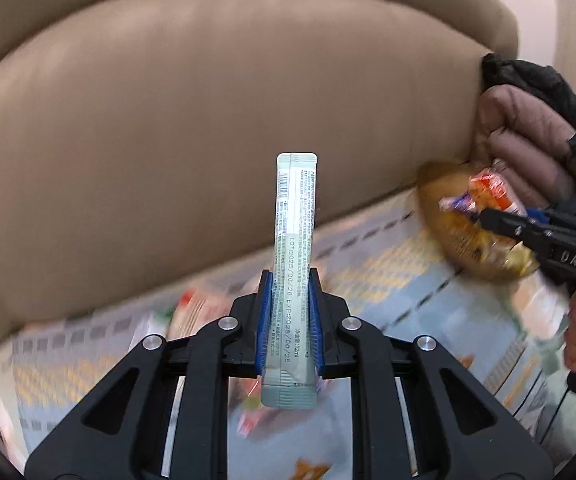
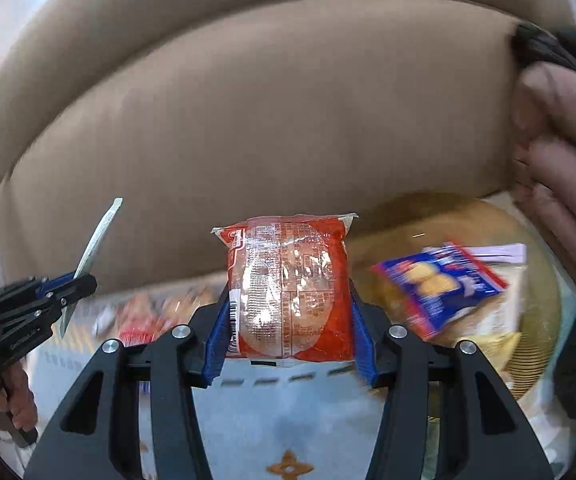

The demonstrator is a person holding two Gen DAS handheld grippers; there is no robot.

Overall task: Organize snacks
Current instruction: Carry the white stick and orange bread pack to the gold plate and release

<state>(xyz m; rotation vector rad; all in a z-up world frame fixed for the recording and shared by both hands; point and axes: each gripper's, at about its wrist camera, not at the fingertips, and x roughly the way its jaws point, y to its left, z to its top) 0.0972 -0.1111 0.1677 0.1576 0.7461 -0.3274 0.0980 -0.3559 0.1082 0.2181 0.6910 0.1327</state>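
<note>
Two grippers each hold a snack above a patterned cloth point(image 2: 288, 412) spread before a beige sofa cushion point(image 1: 207, 120). Left gripper point(image 1: 290, 320): blue pads pressed against the lower part of a pale stick sachet point(image 1: 294, 248), which stands upright between them, printed side toward the camera. Right gripper point(image 2: 290, 328): pads pinching an orange-red snack packet point(image 2: 288, 292) by its two sides. To its right, a round yellowish basket point(image 2: 528, 280) holds a blue biscuit packet point(image 2: 444, 284) and other wrappers. Further blurred packets point(image 2: 147, 320) lie on the cloth to the left. A puffy brownish jacket point(image 2: 560, 128) rests against the cushion beside the basket.
</note>
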